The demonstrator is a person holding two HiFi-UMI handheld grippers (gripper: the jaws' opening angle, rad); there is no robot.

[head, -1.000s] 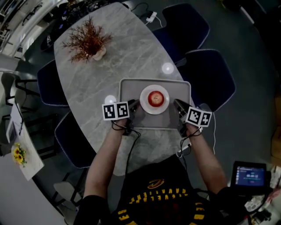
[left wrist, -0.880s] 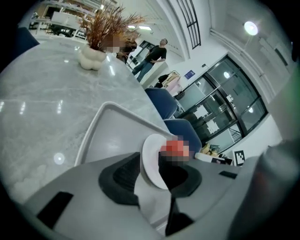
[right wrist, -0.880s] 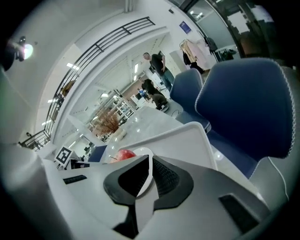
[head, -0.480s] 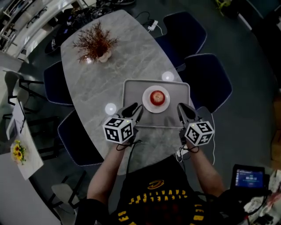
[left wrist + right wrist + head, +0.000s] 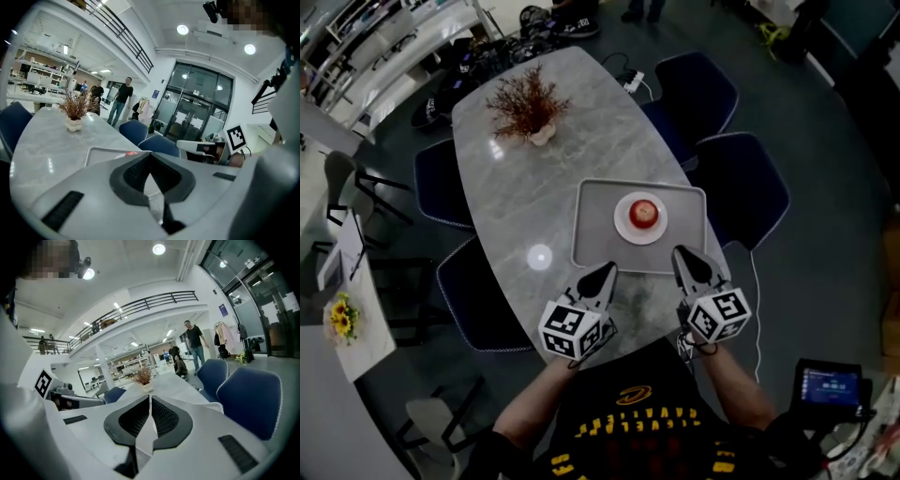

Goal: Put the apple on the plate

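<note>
A: So, where is the apple (image 5: pixel 644 214)?
B: On the plate (image 5: pixel 624 228), which stands on the tray (image 5: pixel 592 246) on the table (image 5: pixel 506 187). Nothing touches it.
A: And the left gripper (image 5: pixel 605 275)?
B: Your left jaws have just been closing and now meet at the tips, with nothing between them. You hold it over the table, at the tray's near edge.
A: The right gripper (image 5: pixel 684 260)?
B: Clenched too, and empty, with its tips over the tray's near right corner. Your 2 grippers are well apart from the apple, 1 on each side.
</note>
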